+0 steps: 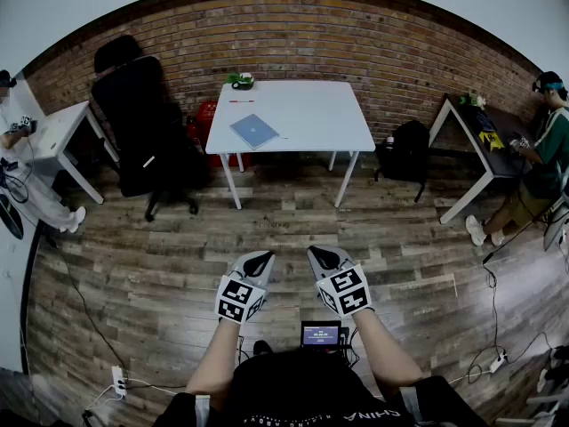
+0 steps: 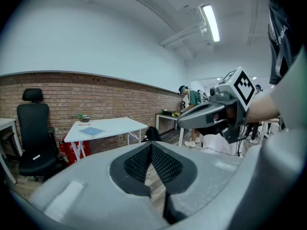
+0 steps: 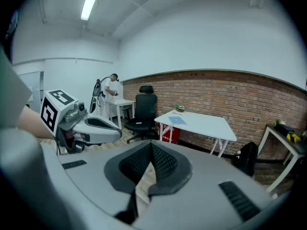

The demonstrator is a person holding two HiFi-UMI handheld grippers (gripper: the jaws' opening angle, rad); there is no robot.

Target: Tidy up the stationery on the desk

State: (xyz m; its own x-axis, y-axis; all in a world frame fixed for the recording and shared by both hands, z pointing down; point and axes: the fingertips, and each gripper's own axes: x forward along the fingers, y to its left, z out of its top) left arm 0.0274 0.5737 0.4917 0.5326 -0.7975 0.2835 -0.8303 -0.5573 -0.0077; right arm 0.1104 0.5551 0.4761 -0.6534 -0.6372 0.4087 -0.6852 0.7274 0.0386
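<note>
Wood-plank floor (image 1: 293, 229) lies open between the person and the white desk (image 1: 320, 118) well ahead at the brick wall (image 1: 356, 43), with a black office chair (image 1: 142, 123) left of it and a backpack (image 1: 407, 151) right. On the desk lie a blue notebook (image 1: 255, 131), a red pen (image 1: 241, 101) and, at the far edge, a cup (image 1: 242, 80). The left gripper (image 1: 260, 259) and right gripper (image 1: 322, 254) are held low, side by side, with jaws pressed together on nothing.
</note>
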